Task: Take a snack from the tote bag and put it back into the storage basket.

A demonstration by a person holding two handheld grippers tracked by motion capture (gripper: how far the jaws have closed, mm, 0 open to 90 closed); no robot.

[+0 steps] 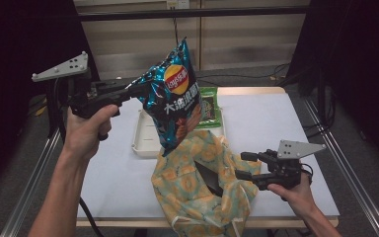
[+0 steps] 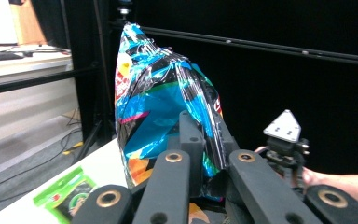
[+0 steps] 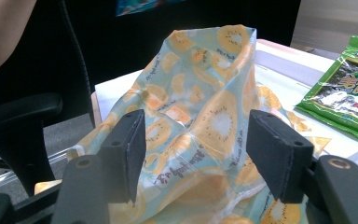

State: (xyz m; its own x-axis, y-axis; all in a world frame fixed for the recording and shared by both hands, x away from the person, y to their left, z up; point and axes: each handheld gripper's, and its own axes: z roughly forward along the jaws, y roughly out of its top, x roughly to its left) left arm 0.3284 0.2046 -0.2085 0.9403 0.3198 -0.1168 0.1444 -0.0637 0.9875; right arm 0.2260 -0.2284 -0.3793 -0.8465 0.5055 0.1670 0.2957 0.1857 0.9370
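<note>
Left gripper (image 1: 137, 88): raised above the left side of the surface, its fingers (image 2: 192, 135) clamped tight on the side edge of the chip bag.
Chip bag (image 1: 175, 101): blue and shiny, hanging in the air from the left fingers, its lower end just above the mouth of the cloth bag; in the left gripper view (image 2: 161, 112) it stands straight ahead of the fingers.
Tray (image 1: 140, 140): white, on the surface behind the hanging chip bag and below the left fingers.
Seaweed packet (image 1: 208, 108): green, lying flat at the far end of the tray, well beyond the right fingers.
Cloth bag (image 1: 197, 182): pale with a yellow fruit print, slumped at the near edge of the surface, its mouth open upward; a fold of it rises between the right fingers (image 3: 200, 121).
Right gripper (image 1: 244, 165): low at the right side of the cloth bag, fingers (image 3: 129, 144) spread apart, with the fabric between them, not pressed by either.
Surface (image 1: 276, 128): white, under both grippers.
</note>
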